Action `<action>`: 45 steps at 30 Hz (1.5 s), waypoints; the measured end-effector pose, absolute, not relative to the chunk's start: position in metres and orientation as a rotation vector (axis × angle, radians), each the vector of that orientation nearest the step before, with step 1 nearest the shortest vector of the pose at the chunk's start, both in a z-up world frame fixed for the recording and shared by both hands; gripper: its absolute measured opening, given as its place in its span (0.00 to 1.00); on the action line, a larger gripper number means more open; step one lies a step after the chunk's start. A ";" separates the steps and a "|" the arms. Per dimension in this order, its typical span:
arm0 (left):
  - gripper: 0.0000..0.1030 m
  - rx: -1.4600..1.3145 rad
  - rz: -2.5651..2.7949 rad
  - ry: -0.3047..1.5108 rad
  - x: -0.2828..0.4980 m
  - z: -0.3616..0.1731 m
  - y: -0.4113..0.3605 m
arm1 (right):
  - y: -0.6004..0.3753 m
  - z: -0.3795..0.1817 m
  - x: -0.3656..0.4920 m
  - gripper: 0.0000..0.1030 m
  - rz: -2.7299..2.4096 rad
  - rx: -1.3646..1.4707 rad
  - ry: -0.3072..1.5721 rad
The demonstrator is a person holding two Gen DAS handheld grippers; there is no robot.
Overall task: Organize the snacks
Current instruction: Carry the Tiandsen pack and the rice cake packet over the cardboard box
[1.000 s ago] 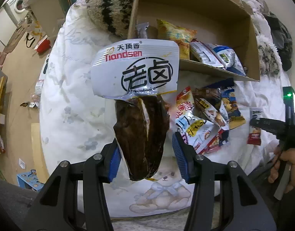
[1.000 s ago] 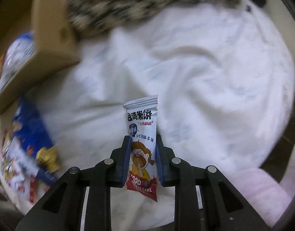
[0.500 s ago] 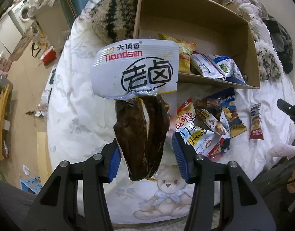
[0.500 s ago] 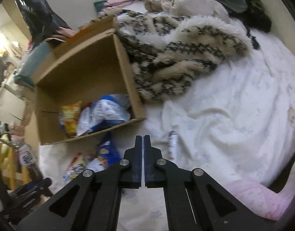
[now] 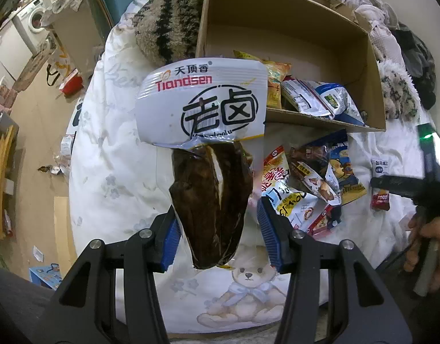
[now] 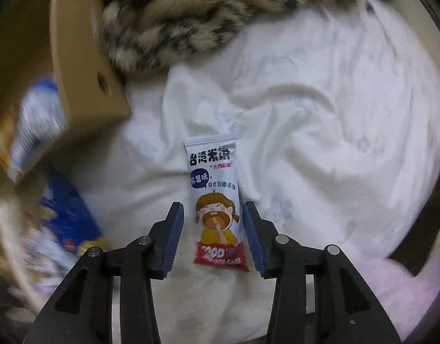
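The left gripper (image 5: 218, 236) holds a large vacuum-sealed braised-meat pouch (image 5: 208, 154) with a white printed top and a dark brown body; the pouch stands upright between its blue-padded fingers (image 5: 169, 239). The left-hand pad presses the pouch's lower edge, while a gap shows between the pouch and the right-hand pad, so how firm the grip is I cannot tell for sure. Beyond the fingertips and to their right stands an open brown cardboard box (image 5: 288, 37) lying on its side on a white bedsheet (image 5: 111, 172), with several snack bags (image 5: 314, 97) already inside it. Just right of the fingers, in front of the box, lies a loose heap of colourful snack packets (image 5: 311, 189).

The right gripper (image 6: 212, 236) has its fingers spread apart, one on each side of a slim white rice-cake bar wrapper with a cartoon girl and a red bottom band (image 6: 215, 200). The wrapper lies flat on the sheet, its lower half between the pads, touching neither. In the left view the same bar (image 5: 380, 185) shows far to the right, partly behind the right gripper's dark body. Ahead of the right fingers lies a fuzzy beige-and-black patterned blanket (image 6: 197, 25); the box corner (image 6: 88, 66) sits up and to their left, blurred.
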State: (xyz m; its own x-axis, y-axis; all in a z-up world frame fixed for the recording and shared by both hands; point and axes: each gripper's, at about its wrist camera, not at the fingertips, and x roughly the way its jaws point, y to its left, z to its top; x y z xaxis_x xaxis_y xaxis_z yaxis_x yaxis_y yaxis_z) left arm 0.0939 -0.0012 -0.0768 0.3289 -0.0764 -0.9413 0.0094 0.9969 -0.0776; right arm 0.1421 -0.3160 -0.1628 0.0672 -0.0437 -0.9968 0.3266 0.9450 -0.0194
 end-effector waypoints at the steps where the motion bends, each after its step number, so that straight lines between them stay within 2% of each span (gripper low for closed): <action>1: 0.45 -0.064 -0.059 1.235 0.094 -0.077 -0.001 | -0.310 -0.168 0.144 0.40 -0.301 0.155 1.494; 3: 0.45 -0.063 -0.064 1.235 0.094 -0.077 -0.002 | -0.313 -0.174 0.145 0.30 -0.335 0.133 1.505; 9: 0.45 -0.071 -0.064 1.232 0.096 -0.076 0.000 | -0.342 -0.151 0.136 0.30 -0.467 0.229 1.380; 22: 0.45 0.001 -0.029 1.166 0.088 -0.068 -0.005 | -0.312 -0.024 0.109 0.30 -0.075 0.503 0.844; 36: 0.45 -0.034 -0.020 0.997 0.110 0.000 0.011 | -0.279 0.017 0.112 0.30 0.316 0.532 0.727; 45: 0.46 0.013 -0.044 0.951 0.166 0.014 0.002 | -0.285 0.013 0.158 0.30 0.342 0.563 0.765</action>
